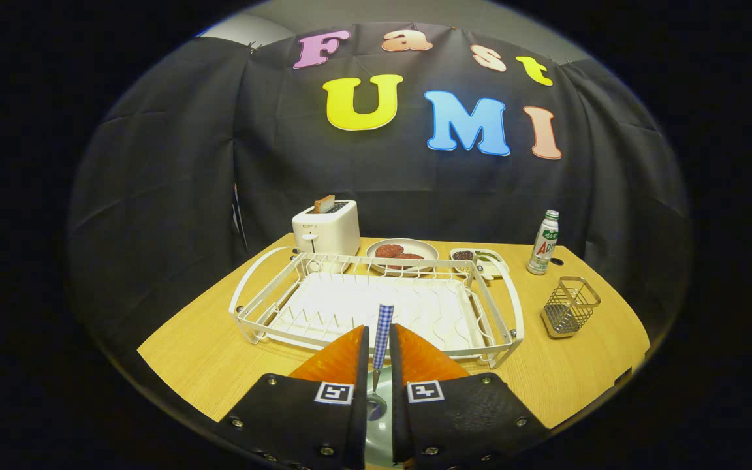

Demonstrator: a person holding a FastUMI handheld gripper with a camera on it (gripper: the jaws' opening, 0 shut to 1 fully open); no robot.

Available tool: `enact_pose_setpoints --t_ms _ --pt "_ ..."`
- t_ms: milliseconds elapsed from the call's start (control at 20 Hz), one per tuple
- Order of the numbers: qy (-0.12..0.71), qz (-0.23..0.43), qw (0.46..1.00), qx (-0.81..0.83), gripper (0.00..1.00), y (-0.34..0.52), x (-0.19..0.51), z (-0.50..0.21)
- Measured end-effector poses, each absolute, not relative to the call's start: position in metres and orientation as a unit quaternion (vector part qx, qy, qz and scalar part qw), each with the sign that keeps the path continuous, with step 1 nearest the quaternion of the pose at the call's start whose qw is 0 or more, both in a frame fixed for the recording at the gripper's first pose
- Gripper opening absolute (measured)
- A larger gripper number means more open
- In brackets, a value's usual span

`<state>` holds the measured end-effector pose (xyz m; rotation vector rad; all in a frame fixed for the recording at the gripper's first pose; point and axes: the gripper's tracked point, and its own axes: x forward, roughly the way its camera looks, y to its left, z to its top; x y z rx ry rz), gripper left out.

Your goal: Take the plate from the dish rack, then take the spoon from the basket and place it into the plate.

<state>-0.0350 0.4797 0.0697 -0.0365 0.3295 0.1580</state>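
Observation:
My gripper (379, 334) is shut on the spoon (383, 326). Its blue-checked handle sticks up between the fingertips and its metal bowl hangs down low between the fingers. Right under the spoon's bowl lies a pale green plate (378, 438) on the near part of the table; I see just a strip of it between the fingers. Beyond the fingertips stands the white wire dish rack (376, 303) with nothing in its slots. The wire mesh basket (568, 307) stands to the right of the rack and looks empty.
Behind the rack are a white toaster (326, 228) with a slice of bread in it, a plate of dark patties (402, 251) and a small white dish (484, 260). A white bottle (544, 243) stands behind the basket. The wooden table (206, 352) ends close on the left and right.

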Motion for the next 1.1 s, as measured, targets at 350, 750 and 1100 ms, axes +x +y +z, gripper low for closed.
enact_pose_setpoints --t_ms 350,750,1100 --pt "0.167 0.073 0.983 -0.015 0.15 0.467 -0.036 0.077" --pt "0.128 0.055 0.99 -0.022 0.16 0.438 -0.023 0.141" --pt "0.033 0.008 0.999 -0.015 0.16 0.374 0.007 0.27"
